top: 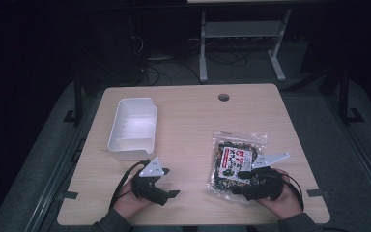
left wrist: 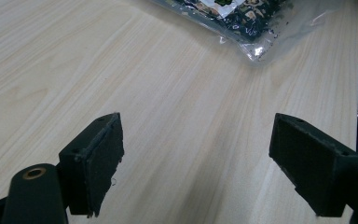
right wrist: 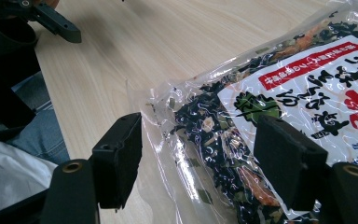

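Observation:
A clear bag of dark dried food with a white and red label [top: 235, 162] lies flat on the right half of the wooden table [top: 193, 116]. My right gripper [top: 239, 182] is open at the bag's near edge. In the right gripper view the right gripper [right wrist: 200, 144] straddles the bag [right wrist: 307, 84], one jaw at its clear sealed edge and the other over the label. My left gripper [top: 170, 182] is open over bare wood, left of the bag. Nothing lies between the fingers of the left gripper [left wrist: 198, 140], and the bag's corner [left wrist: 242, 14] shows ahead of them.
A white plastic bin [top: 132, 128], empty, stands at the table's left, just beyond my left hand. A round cable hole [top: 223, 97] sits near the far edge. Another desk's frame and cables stand on the floor behind the table. The left gripper's jaw [right wrist: 51, 21] shows far off.

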`<state>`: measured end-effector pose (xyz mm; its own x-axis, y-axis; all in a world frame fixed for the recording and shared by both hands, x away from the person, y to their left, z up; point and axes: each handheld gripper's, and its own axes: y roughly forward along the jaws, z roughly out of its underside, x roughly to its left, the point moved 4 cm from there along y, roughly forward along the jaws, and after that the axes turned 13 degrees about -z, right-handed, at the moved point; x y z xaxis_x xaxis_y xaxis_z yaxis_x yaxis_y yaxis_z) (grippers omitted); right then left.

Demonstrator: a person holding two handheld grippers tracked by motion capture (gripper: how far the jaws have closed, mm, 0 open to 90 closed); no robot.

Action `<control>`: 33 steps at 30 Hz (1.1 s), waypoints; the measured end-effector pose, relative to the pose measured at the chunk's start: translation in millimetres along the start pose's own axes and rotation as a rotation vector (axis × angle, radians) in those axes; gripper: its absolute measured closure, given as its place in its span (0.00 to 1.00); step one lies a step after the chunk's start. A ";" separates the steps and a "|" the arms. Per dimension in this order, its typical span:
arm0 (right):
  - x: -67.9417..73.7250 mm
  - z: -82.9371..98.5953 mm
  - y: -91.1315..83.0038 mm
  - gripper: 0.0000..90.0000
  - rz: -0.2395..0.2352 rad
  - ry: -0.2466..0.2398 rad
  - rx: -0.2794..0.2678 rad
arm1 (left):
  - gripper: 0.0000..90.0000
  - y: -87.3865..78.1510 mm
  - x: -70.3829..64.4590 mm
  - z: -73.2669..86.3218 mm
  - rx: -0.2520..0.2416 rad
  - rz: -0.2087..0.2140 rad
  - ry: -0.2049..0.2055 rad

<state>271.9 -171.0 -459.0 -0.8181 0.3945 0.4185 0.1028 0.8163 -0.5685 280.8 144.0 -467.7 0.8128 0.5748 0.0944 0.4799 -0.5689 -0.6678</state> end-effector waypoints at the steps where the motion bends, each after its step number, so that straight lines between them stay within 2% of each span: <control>1: -0.4 -0.1 -0.3 0.35 -0.001 0.002 0.000 | 0.19 0.0 -0.1 -0.1 -0.001 0.004 -0.001; 4: -1.8 -0.8 -2.1 0.35 0.000 0.003 -0.004 | 0.21 0.3 -0.7 -0.3 -0.003 0.008 0.001; 5: -4.7 -2.8 -4.8 0.35 0.018 -0.001 -0.005 | 0.21 0.7 -1.2 -0.4 -0.003 0.009 -0.001; 6: -5.4 -4.1 -6.1 0.35 0.024 -0.003 -0.004 | 0.21 1.2 -2.0 -0.2 0.002 0.010 0.010; 13: -19.8 -15.5 -15.3 0.35 0.054 -0.008 -0.011 | 0.21 1.0 -1.8 -0.3 0.003 0.010 0.009; 18: -38.4 -26.4 -33.5 0.35 0.088 0.033 -0.043 | 0.21 0.1 -0.2 -1.4 -0.007 0.010 -0.010; 19: -38.4 -26.4 -33.5 0.35 0.088 0.033 -0.043 | 0.21 0.1 -0.2 -1.4 -0.007 0.010 -0.010; 22: -56.6 -34.6 -45.0 0.36 0.115 0.070 -0.041 | 0.21 -0.6 -2.5 -1.7 -0.009 0.008 -0.001; 23: -56.6 -34.6 -45.0 0.36 0.115 0.070 -0.041 | 0.21 -0.6 -2.5 -1.7 -0.009 0.008 -0.001; 24: -63.6 -39.0 -51.0 0.37 0.104 0.090 -0.061 | 0.21 -0.4 -3.4 -2.2 -0.013 0.011 0.006; 25: -63.6 -39.0 -51.0 0.37 0.104 0.090 -0.061 | 0.21 -0.4 -3.4 -2.2 -0.013 0.011 0.006; 26: -69.1 -44.4 -57.0 0.37 0.136 0.095 -0.056 | 0.21 0.5 -3.8 -2.2 -0.010 0.011 0.007; 31: -78.3 -55.1 -63.0 0.38 0.162 0.104 -0.041 | 0.21 0.3 -4.6 -2.2 -0.007 0.011 0.010; 33: -88.7 -62.4 -63.7 0.38 0.182 0.121 -0.017 | 0.21 -0.7 -5.0 -2.9 -0.010 0.011 0.013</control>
<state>373.2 -231.7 -415.7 -0.7116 0.5826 0.3927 0.2528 0.7338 -0.6306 277.3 139.8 -465.6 0.8224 0.5607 0.0965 0.4739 -0.5812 -0.6615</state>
